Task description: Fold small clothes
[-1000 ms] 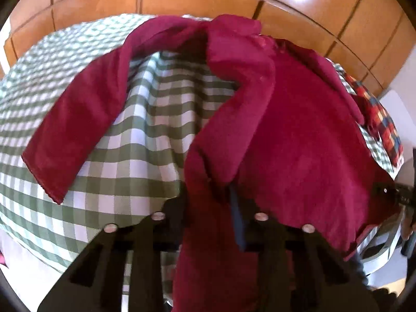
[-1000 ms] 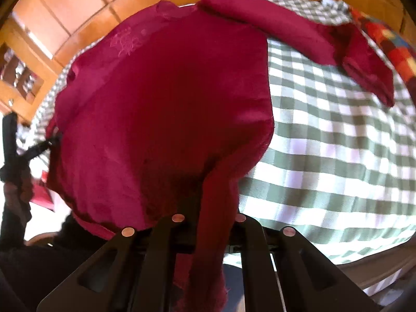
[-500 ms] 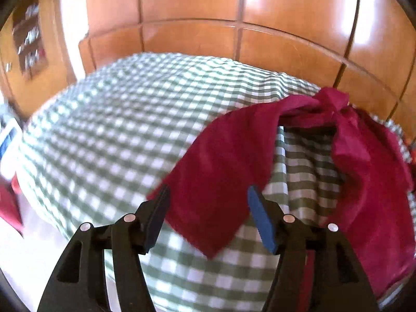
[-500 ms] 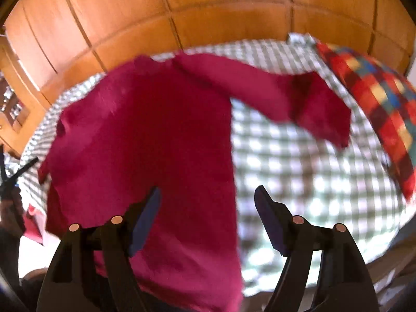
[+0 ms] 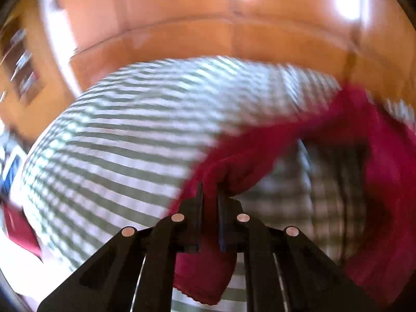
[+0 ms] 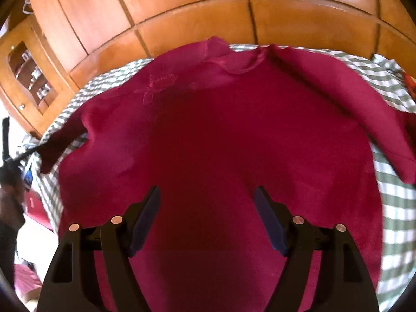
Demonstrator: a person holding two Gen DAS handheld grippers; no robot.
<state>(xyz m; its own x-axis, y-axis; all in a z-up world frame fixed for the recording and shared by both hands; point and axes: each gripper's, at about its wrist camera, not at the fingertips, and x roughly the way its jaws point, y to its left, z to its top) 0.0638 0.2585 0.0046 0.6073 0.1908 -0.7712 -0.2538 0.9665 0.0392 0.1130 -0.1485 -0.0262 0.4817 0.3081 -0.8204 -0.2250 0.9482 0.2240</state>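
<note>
**Pinching a sleeve end, hovering wide over the body**

Clamped on the cuff end of the dark red, soft-knit long-sleeved top (image 5: 260,153): left gripper (image 5: 209,195), jaws just closed, sleeve cloth bunched between the pads and hanging below them, the rest trailing off to its right. Spread wide and gripping nothing: right gripper (image 6: 208,195), poised above the flat red body, collar beyond the fingertips, one sleeve angled off to its right. Underneath all, green-and-white checked woven cloth (image 6: 395,208); beyond, glossy orange-brown wooden panelling (image 6: 182,13). Left view blurred.
</note>
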